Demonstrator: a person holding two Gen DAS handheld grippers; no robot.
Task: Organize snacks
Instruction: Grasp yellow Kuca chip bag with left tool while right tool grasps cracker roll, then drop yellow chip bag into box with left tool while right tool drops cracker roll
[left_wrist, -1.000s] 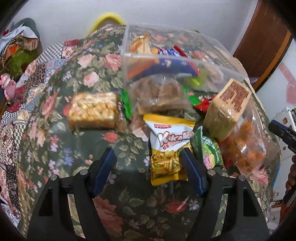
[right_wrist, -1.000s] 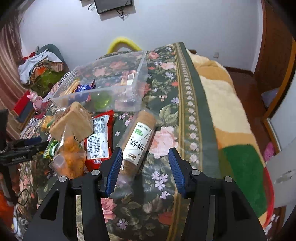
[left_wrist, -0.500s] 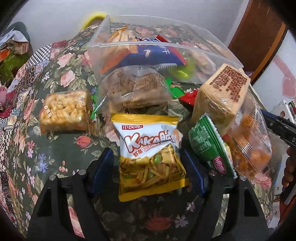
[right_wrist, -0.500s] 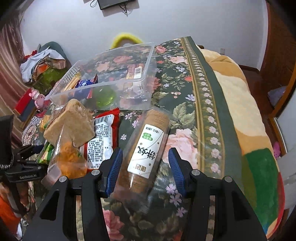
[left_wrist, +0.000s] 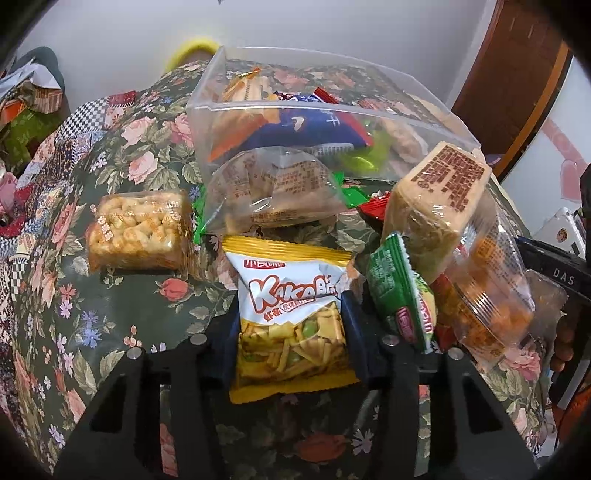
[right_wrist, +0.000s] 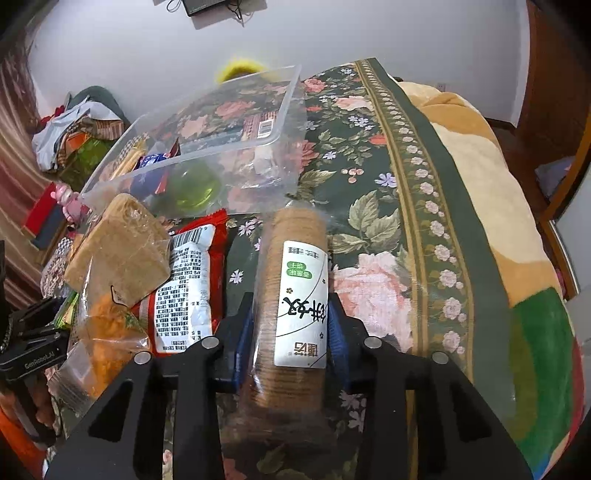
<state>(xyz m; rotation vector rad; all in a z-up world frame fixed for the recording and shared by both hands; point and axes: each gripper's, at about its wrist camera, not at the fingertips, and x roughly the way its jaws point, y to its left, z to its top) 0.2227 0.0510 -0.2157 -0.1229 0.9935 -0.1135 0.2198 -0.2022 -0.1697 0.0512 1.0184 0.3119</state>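
Observation:
My left gripper (left_wrist: 290, 338) is shut on a yellow-and-white Kaka snack bag (left_wrist: 291, 317) lying on the floral bedspread. My right gripper (right_wrist: 290, 332) is shut on a clear-wrapped roll of brown biscuits with a white label (right_wrist: 291, 306). A clear plastic bin (left_wrist: 325, 118) holding several snacks stands just behind the pile; it also shows in the right wrist view (right_wrist: 221, 136). Loose snacks lie in front of it: a puffed rice bar (left_wrist: 138, 230), a clear bag of biscuits (left_wrist: 273, 192), a tan wafer block (left_wrist: 436, 206), a green packet (left_wrist: 402, 291), an orange snack bag (left_wrist: 487, 295), and a red packet (right_wrist: 188, 288).
The floral bedspread (right_wrist: 369, 155) covers the bed, with a tan and green blanket (right_wrist: 517, 229) at the right. Clothes and clutter (right_wrist: 77, 136) lie off the bed's left side. A wooden door (left_wrist: 517, 81) stands at the right. The left gripper's body (right_wrist: 29, 350) shows at the right view's left edge.
Both grippers moved forward and closed: the left onto the Kaka bag, the right onto the biscuit roll. Both were open one second ago.

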